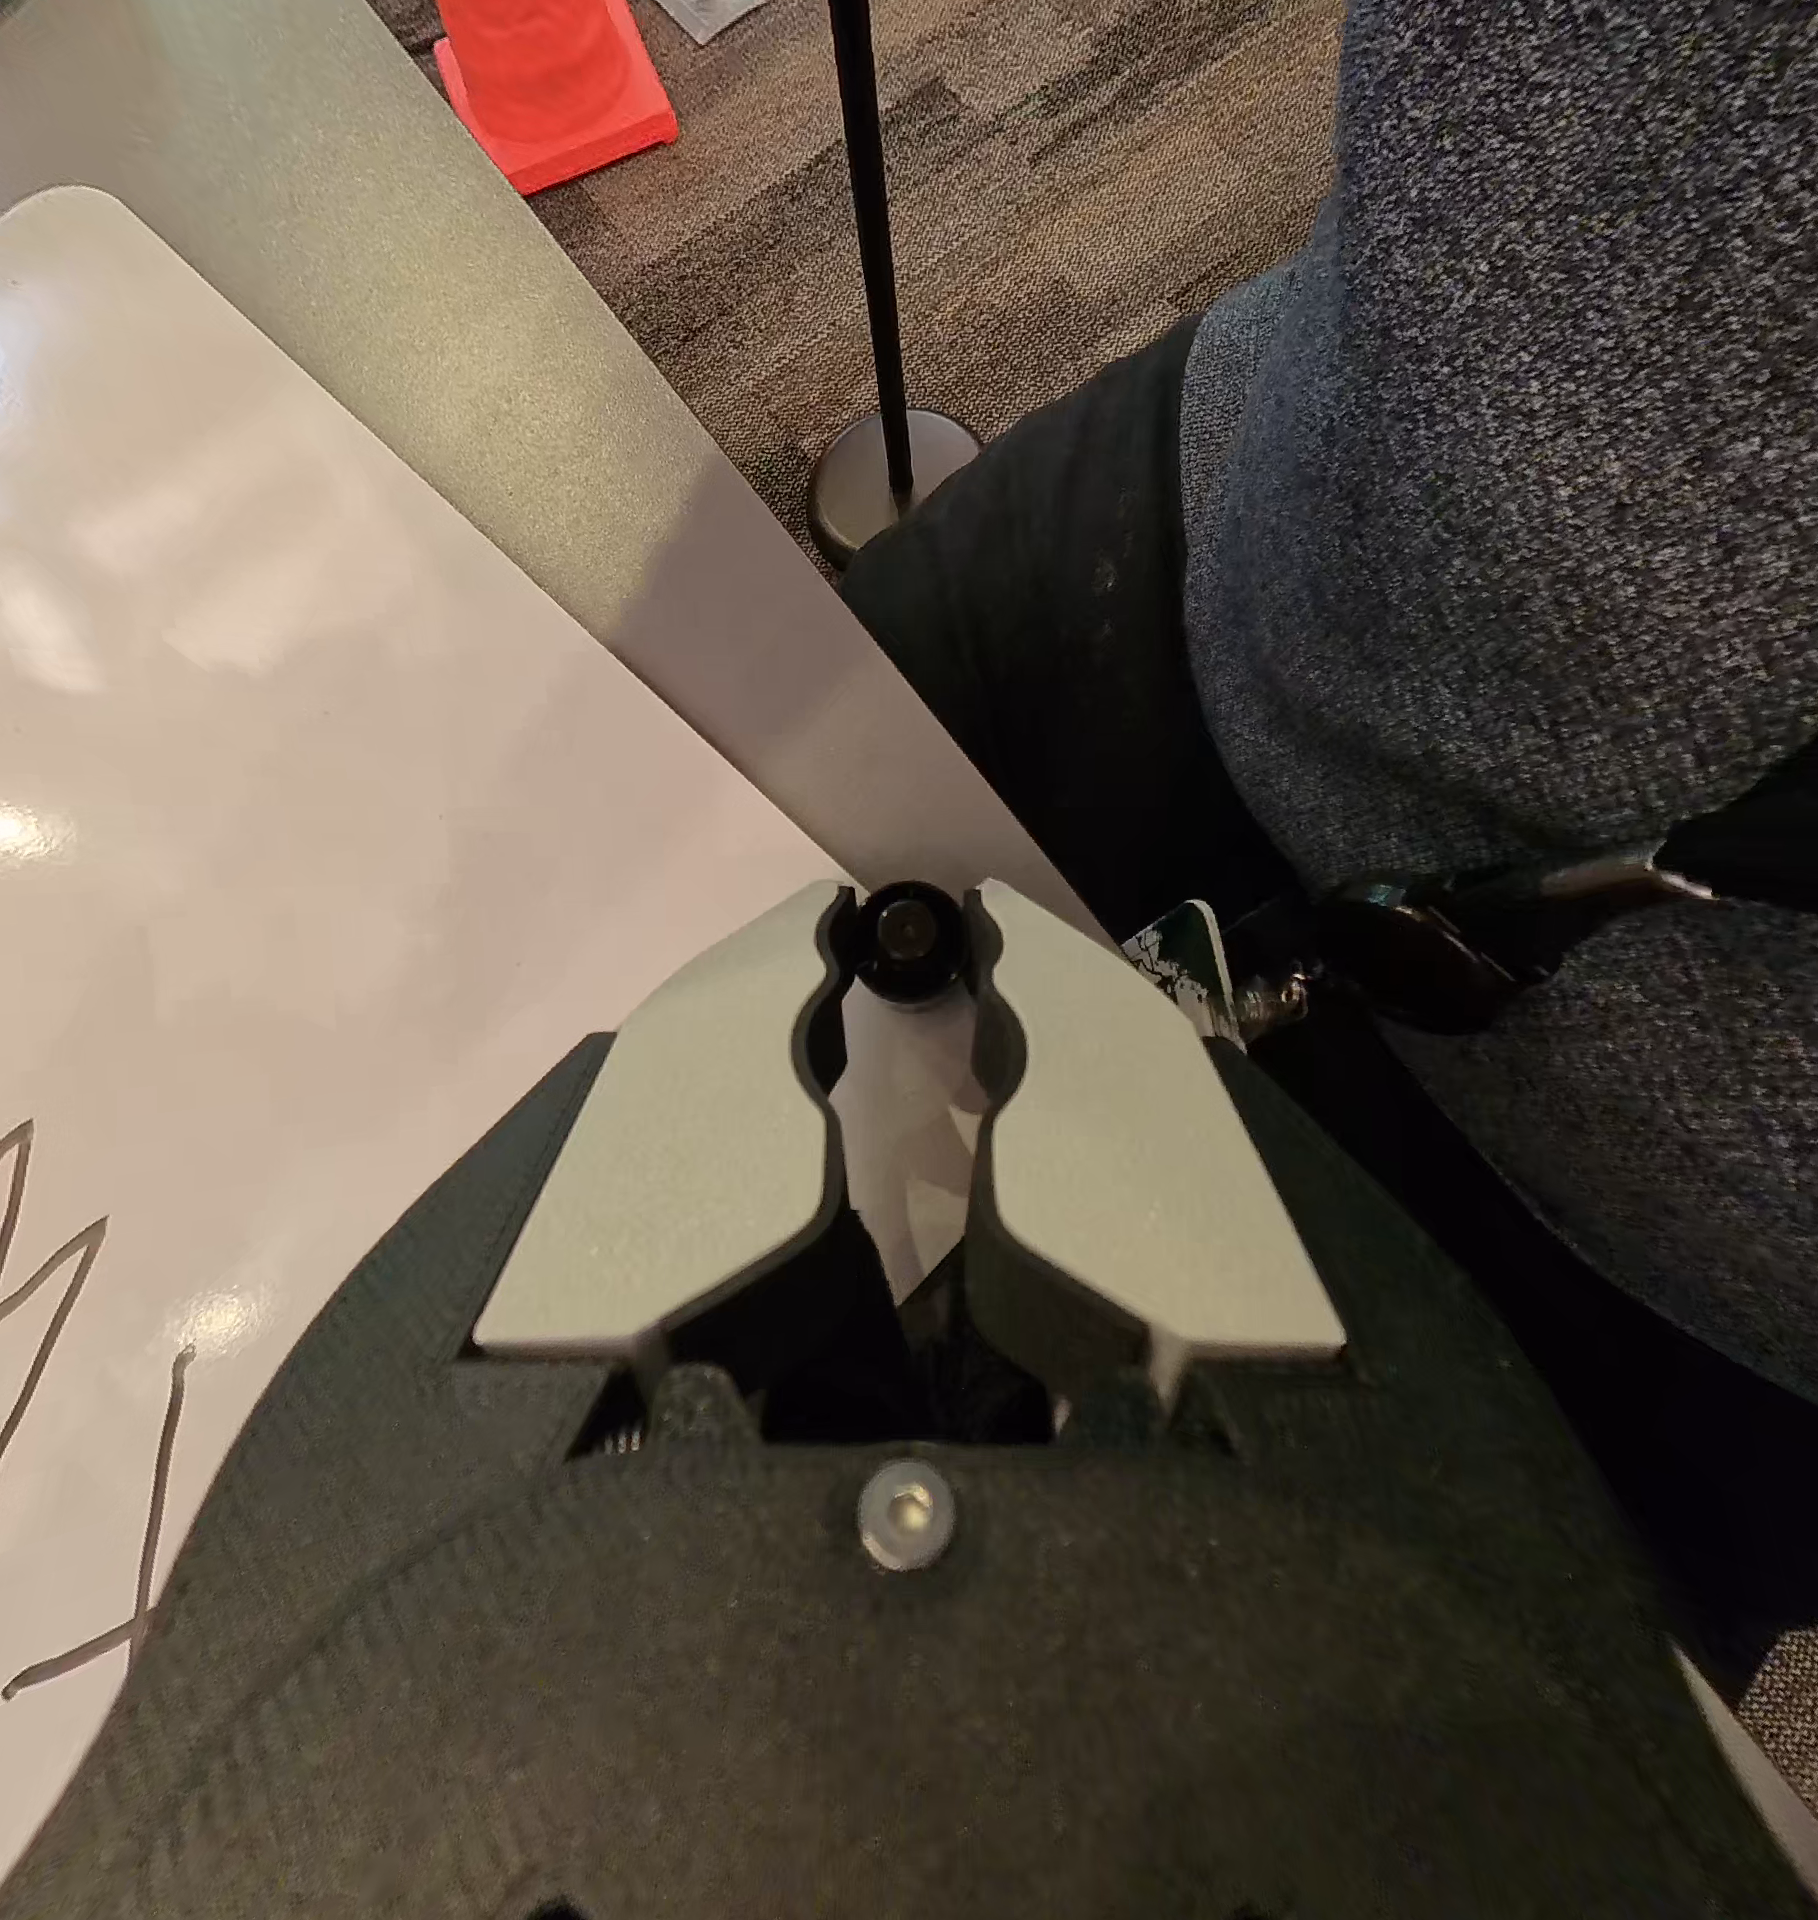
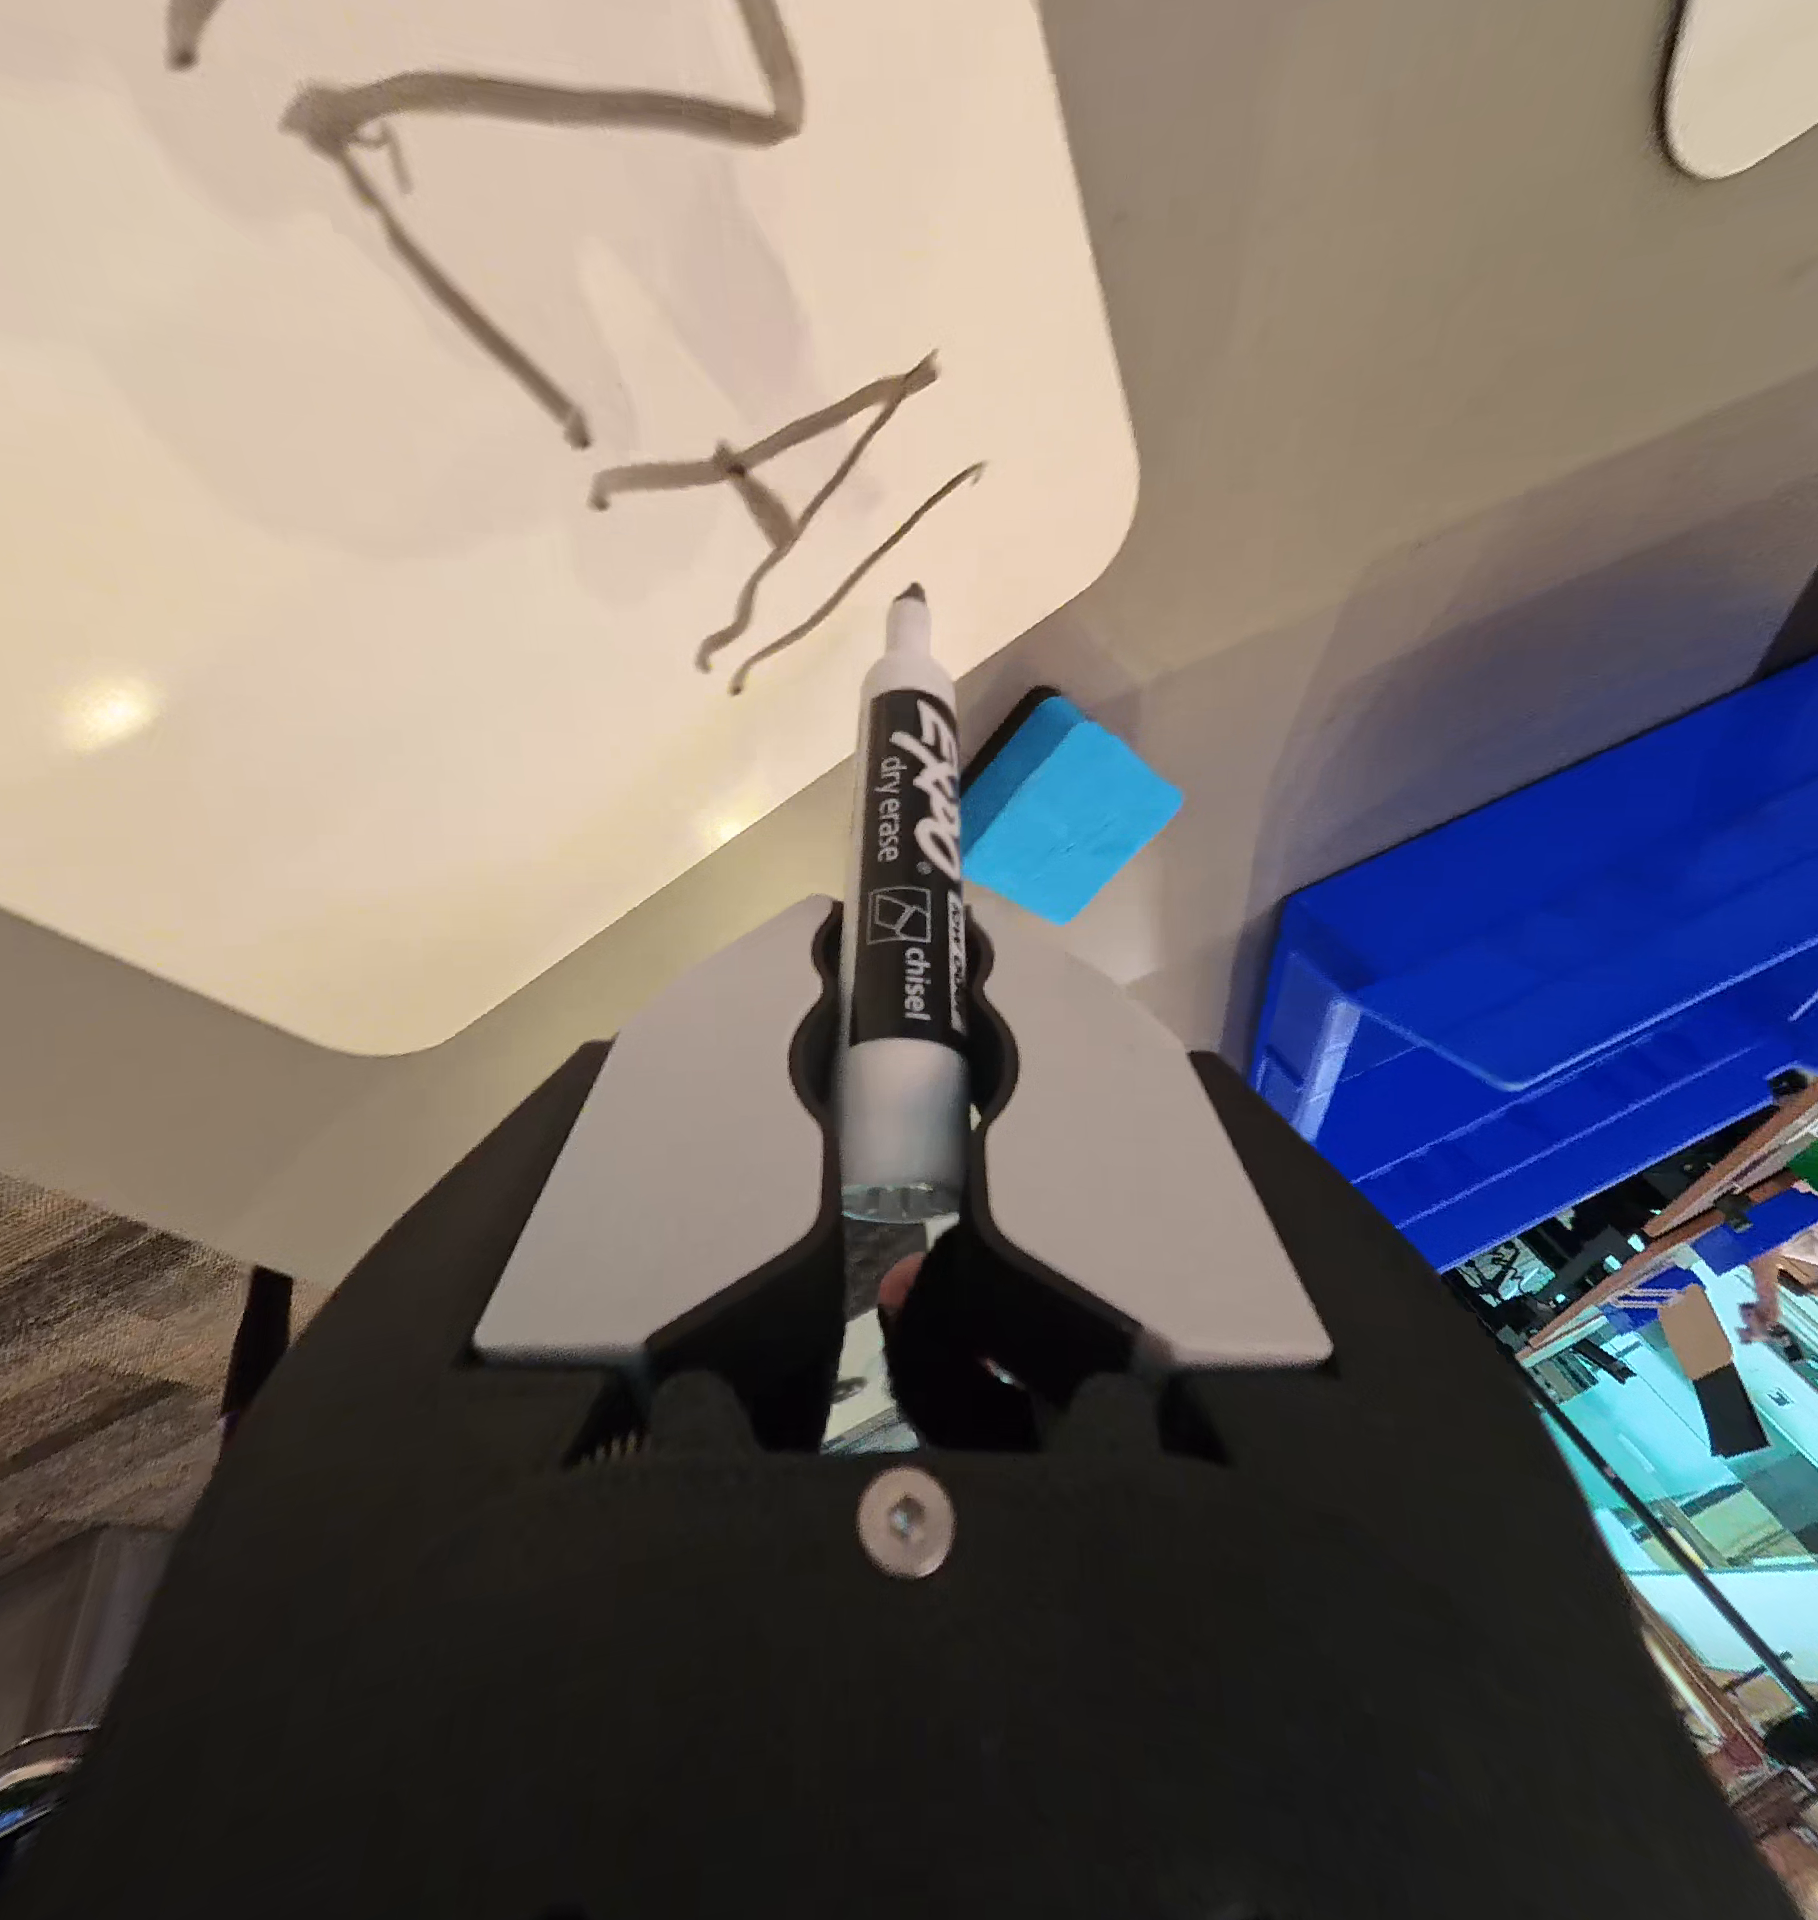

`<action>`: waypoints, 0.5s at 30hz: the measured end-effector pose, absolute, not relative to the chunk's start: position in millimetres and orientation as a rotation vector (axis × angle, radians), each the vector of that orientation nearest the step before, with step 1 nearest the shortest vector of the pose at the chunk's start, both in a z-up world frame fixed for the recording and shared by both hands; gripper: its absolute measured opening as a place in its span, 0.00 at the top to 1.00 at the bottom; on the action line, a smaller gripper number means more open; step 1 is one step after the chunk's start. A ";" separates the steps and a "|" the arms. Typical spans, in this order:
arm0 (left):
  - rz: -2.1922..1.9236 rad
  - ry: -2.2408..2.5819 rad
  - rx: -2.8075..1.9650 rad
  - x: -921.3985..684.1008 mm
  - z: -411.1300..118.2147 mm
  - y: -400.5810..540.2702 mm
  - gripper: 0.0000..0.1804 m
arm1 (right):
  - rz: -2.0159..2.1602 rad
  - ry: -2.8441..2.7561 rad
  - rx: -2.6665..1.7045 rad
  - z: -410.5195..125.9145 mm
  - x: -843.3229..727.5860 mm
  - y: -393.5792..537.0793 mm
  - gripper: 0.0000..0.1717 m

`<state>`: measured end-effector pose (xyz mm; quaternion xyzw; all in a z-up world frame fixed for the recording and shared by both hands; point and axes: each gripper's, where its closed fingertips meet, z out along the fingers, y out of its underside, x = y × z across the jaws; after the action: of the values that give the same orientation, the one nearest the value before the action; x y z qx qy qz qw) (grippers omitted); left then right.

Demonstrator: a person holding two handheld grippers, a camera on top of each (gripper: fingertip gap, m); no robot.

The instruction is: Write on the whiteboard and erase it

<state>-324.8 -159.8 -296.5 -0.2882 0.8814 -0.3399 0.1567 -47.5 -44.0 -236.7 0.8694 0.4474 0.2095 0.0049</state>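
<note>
My right gripper (image 2: pixel 905 966) is shut on a black-and-white dry-erase marker (image 2: pixel 900 883) with its cap off. The marker's tip (image 2: pixel 910 605) points at the lower right part of the whiteboard (image 2: pixel 261 520), just beside several dark pen strokes (image 2: pixel 780 488). I cannot tell whether the tip touches the board. My left gripper (image 1: pixel 910 935) is shut on a small black marker cap (image 1: pixel 910 940), seen end on, over the near edge of the whiteboard (image 1: pixel 261 675). More strokes (image 1: pixel 43 1351) show at the left. A light blue eraser (image 2: pixel 1071 805) lies on the table just right of the marker.
The whiteboard lies on a grey table (image 1: pixel 531 343). A blue plastic bin (image 2: pixel 1611 935) stands to the right of the eraser. A person in a grey sweater (image 1: pixel 1559 468) sits close on the right. An orange cone (image 1: pixel 552 83) and a black pole on a round base (image 1: pixel 884 488) stand on the carpet. The tips of one gripper are about 30 cm away from the tips of the other.
</note>
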 end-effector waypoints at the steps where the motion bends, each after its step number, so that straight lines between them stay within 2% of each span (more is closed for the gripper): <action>1: -0.973 2.523 -0.825 -324.8 -296.6 -159.8 0.89 | 0.663 1.408 2.719 -237.5 -46.7 -38.6 0.88; 15: -0.975 2.523 -0.827 -324.8 -296.6 -159.3 0.89 | 0.662 1.420 2.696 -249.1 -44.0 -20.0 0.88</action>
<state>-324.8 -159.3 -296.6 -0.2888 0.8811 -0.3404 0.1561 -44.0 -20.0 -249.1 0.8645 0.4554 0.2123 0.0117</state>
